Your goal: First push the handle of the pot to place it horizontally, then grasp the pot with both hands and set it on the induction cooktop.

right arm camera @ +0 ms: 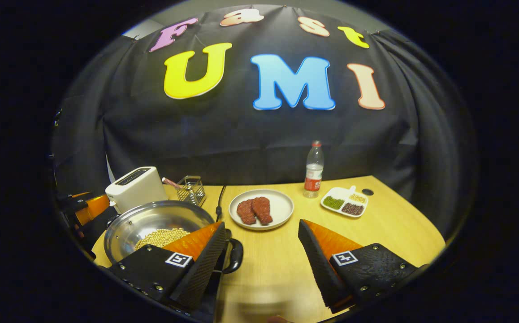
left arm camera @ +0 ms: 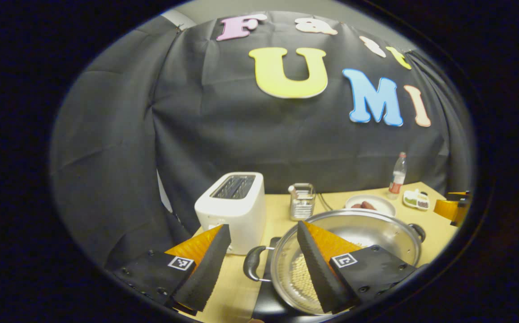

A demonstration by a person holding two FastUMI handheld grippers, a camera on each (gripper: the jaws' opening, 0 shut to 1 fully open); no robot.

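The left gripper (left arm camera: pixel 259 260) is hanging with jaws apart astride the pot's (left arm camera: pixel 376 233) left handle (left arm camera: pixel 253 264). The pot is sitting on the cooktop (left arm camera: pixel 268 300) near the table's (right arm camera: pixel 394 224) front left edge. The right gripper (right arm camera: pixel 261 251) is gaping astride the right handle (right arm camera: pixel 236 255).

Pot (left arm camera: pixel 367 233): polished metal, mirror-bright inside; side handle (left arm camera: pixel 254 263) glossy dark plastic. Cooktop (left arm camera: pixel 268 305): smooth glossy surface. Toaster (left arm camera: pixel 232 211): smooth white plastic. Table (right arm camera: pixel 376 229): pale wood-look, satin. Plate (right arm camera: pixel 282 206): glazed. Bottle (right arm camera: pixel 314 170): clear plastic.
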